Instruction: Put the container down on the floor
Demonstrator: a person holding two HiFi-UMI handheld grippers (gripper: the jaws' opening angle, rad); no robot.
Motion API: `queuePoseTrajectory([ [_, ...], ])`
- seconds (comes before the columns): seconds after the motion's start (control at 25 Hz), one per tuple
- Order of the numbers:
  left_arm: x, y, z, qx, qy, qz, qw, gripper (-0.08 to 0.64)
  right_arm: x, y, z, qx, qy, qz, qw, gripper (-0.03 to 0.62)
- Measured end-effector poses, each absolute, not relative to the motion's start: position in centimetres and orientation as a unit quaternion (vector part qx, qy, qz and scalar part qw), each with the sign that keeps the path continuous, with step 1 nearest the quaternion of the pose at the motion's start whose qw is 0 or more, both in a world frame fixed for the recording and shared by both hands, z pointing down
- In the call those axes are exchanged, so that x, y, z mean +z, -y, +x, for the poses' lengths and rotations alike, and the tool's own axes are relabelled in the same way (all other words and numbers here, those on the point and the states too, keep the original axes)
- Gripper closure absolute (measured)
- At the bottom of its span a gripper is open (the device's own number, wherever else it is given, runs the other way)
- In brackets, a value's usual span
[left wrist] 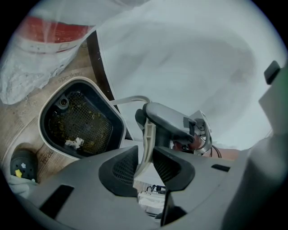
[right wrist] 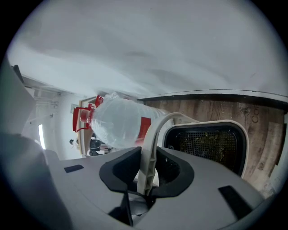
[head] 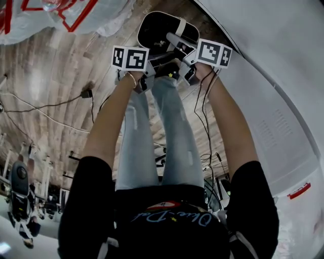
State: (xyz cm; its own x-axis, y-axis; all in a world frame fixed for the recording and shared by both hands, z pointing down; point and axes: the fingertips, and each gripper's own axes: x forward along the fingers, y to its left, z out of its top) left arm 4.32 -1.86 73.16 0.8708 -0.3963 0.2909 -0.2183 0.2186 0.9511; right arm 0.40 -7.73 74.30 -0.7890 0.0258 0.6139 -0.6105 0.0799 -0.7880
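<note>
The container (head: 161,29) is a white-rimmed tub with a dark mesh inside (left wrist: 80,122), hanging over the wooden floor (head: 50,71) ahead of my feet. A thin white bail handle (left wrist: 146,143) arches from its rim. My left gripper (head: 147,71) is shut on that handle, which stands between the pads in the left gripper view. My right gripper (head: 190,63) is shut on the same handle (right wrist: 150,143) a little further along; the tub (right wrist: 208,143) shows beyond its jaws. The right gripper's grey body (left wrist: 173,123) shows close by in the left gripper view.
A clear plastic bag with red print (head: 61,15) lies on the floor at the far left (right wrist: 118,121). A big white surface (head: 283,76) runs along the right. Cables (head: 45,114) trail over the boards. My legs in jeans (head: 157,141) and a dark shoe (left wrist: 22,164) are below.
</note>
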Motion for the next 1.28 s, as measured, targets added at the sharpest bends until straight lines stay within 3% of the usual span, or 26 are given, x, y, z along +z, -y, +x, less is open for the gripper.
queuePoseTrajectory([
  [0.88, 74.7, -0.6, 4.5, -0.028, 0.254, 0.580, 0.773, 0.442, 75.4, 4.9, 1.0, 0.641, 0.676, 0.202, 0.302, 0.504],
  [1.28, 75.2, -0.7, 1.4, -0.003, 0.311, 0.586, 0.749, 0.442, 74.4, 5.7, 0.6, 0.630, 0.682, 0.213, 0.305, 0.477],
])
